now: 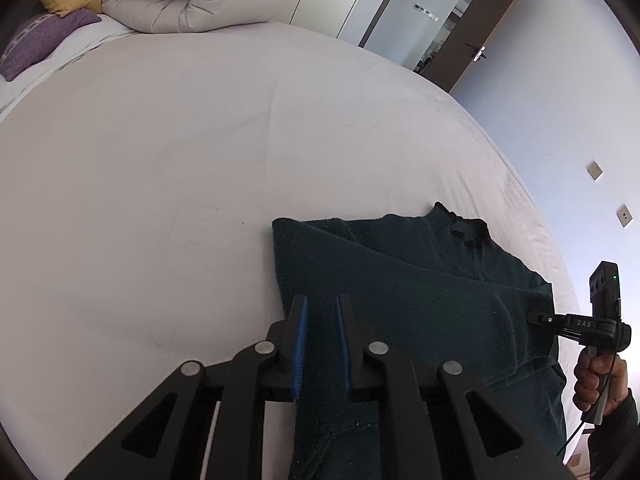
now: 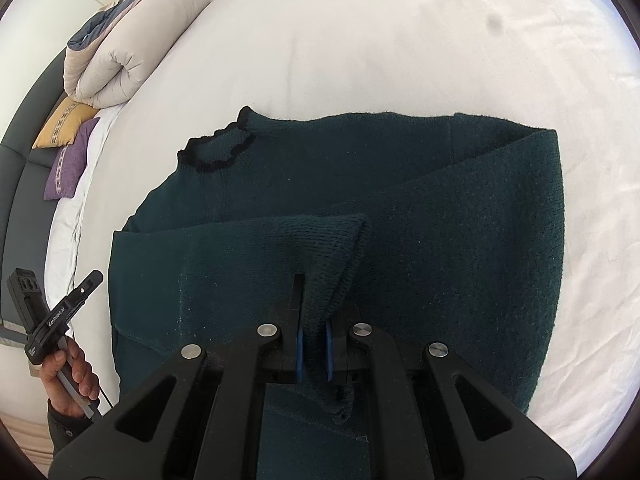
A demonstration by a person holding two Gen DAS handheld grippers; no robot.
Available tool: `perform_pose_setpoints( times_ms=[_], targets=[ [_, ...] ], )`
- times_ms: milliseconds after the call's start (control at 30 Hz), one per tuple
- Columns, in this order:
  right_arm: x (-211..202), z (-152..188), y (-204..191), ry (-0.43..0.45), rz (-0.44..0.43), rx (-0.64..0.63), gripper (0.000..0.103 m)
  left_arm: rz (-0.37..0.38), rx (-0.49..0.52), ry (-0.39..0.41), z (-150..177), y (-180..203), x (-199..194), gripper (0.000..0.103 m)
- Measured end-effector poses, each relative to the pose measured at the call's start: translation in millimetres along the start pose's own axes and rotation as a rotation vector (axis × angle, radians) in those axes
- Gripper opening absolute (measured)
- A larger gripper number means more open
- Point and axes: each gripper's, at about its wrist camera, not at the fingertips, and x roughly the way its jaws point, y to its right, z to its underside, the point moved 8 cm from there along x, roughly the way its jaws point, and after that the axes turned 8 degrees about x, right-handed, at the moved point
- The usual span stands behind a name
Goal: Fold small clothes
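One green sweater (image 2: 400, 208) lies on one bed (image 2: 360, 40), a fold pinched by each of two grippers, left (image 1: 322, 344) and right (image 2: 314, 344).

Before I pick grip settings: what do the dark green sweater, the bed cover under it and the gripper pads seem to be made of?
The dark green sweater looks like a soft knit, perhaps wool or acrylic: ribbed rows and fuzzy nap show. The bed cover seems a smooth, matte, pale woven fabric, lightly creased. The gripper pads look like blue ridged rubber or soft plastic; which one is unclear.
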Motion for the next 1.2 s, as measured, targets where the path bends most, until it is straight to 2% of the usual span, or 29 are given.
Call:
perform_pose_setpoints(
  times_ms=[167, 333, 500, 533, 600, 733, 967, 1133, 1200],
  targets=[
    [6.9, -4.7, 2.2, -0.002, -0.014, 0.005, 0.007, 0.024, 0.018, -0.006, -6.6, 9.1, 7.0, 0.014],
    [13.3, -9.6, 7.8, -0.02, -0.064, 0.043, 0.007, 0.077, -0.055, -0.048, -11.6, 1.1, 29.4, 0.014],
    [18.9, -10.3, 9.4, -0.018, -0.101, 0.056, 0.006, 0.213, -0.178, -0.124, -5.3, -9.9, 64.7, 0.013],
    [19.6, -10.3, 9.3, -0.018, -0.106, 0.058, 0.006, 0.22, -0.207, -0.118, -5.2, -15.9, 67.2, 0.002],
    [21.1, -10.3, 9.0, -0.017, -0.115, 0.063, 0.006, 0.265, -0.26, -0.112, -4.7, -22.5, 68.1, 0.002],
    [24.3, -10.3, 7.8, -0.017, -0.129, 0.08, 0.006, 0.318, -0.286, -0.101, 5.1, -25.2, 63.1, 0.002],
    [24.9, -8.7, 8.3, -0.018, -0.145, 0.111, 0.006, 0.3, -0.262, -0.062, 36.2, -20.5, 29.8, 0.002],
    [8.3, -2.6, 6.1, 0.019, -0.069, 0.058, 0.009, 0.252, -0.177, -0.083, 63.1, -11.6, 9.2, 0.002],
    [5.3, 0.9, 10.6, 0.027, -0.063, 0.064, 0.009, 0.223, -0.136, -0.09, 70.4, -5.4, 6.6, 0.002]
  ],
)
